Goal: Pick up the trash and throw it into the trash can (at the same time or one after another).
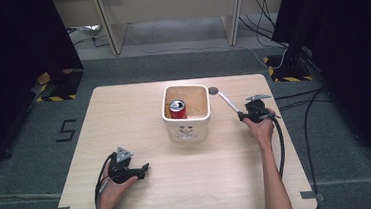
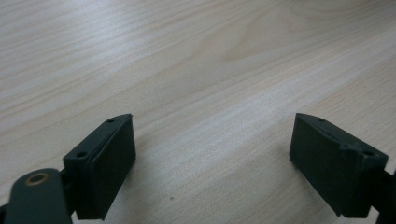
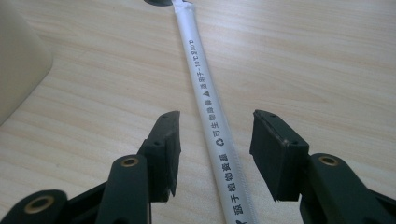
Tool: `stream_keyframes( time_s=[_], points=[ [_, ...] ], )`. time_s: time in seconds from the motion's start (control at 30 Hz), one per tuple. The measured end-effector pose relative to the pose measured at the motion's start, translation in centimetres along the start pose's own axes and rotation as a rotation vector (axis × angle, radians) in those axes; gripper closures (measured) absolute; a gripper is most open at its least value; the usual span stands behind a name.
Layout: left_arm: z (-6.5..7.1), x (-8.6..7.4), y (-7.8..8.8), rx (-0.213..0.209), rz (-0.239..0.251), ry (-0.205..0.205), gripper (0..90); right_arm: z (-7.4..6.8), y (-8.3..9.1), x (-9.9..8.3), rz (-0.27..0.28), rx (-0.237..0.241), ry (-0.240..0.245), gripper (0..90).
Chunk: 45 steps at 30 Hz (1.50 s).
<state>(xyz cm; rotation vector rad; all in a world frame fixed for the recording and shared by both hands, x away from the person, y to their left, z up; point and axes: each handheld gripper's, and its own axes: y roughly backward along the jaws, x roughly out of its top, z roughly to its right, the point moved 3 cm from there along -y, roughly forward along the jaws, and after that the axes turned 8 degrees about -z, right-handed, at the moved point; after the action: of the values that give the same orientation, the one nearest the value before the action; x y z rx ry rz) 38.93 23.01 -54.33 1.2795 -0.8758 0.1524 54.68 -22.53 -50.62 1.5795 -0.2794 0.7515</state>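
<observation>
A long white handle [image 3: 201, 74] printed with black characters lies on the wooden table and ends in a dark round head [image 1: 213, 90]. My right gripper [image 3: 215, 116] straddles this handle near its lower end. Its jaws stand apart, with a gap on each side of the handle, so the pads do not touch it. In the high view the right gripper [image 1: 242, 115] sits to the right of a white square bin [image 1: 188, 129] that holds an upright red can [image 1: 177, 108]. My left gripper [image 1: 142, 170] rests low over the table's front left, open, with bare wood between its jaws [image 2: 213, 119].
The bin's pale wall [image 3: 16, 70] rises close on the left in the right gripper view. Bare tabletop [image 1: 209, 178] stretches between the two hands. Cables trail from both grippers over the table edge, and dark curtains flank the table.
</observation>
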Motion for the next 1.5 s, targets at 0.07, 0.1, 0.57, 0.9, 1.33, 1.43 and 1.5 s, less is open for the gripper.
stream_keyframes(
  time_s=[0.07, 0.1, 0.57, 0.9, 1.33, 1.43, 1.5],
  points=[
    [0.0, 0.0, 0.0, 0.000, 0.000, 0.000, 13.6, 0.0, -0.2, 0.0, -0.006, -0.003, 0.000, 54.2],
    [0.0, 0.0, 0.0, 0.000, 0.000, 0.000, 13.6, 0.0, -0.4, -0.1, -0.008, -0.006, -0.001, 54.3],
    [0.0, 0.0, 0.0, 0.000, 0.000, 0.000, 13.5, 0.7, -1.8, -0.7, -0.036, -0.014, -0.032, 58.6],
    [0.0, 0.0, 0.0, 0.000, 0.000, 0.000, 13.5, 0.7, -1.7, -0.8, -0.033, 0.011, -0.047, 71.1],
    [0.0, 0.0, 0.0, 0.000, 0.000, 0.000, 13.6, 0.5, -1.5, -0.9, -0.037, 0.014, -0.052, 79.3],
    [0.0, 0.0, 0.0, 0.000, 0.000, 0.000, 13.5, 0.5, -1.2, -0.9, -0.030, 0.020, -0.052, 79.4],
    [0.0, 0.0, 0.0, 0.000, 0.000, 0.001, 13.5, 0.5, -0.8, -0.8, -0.015, 0.027, -0.055, 79.4]
  ],
)
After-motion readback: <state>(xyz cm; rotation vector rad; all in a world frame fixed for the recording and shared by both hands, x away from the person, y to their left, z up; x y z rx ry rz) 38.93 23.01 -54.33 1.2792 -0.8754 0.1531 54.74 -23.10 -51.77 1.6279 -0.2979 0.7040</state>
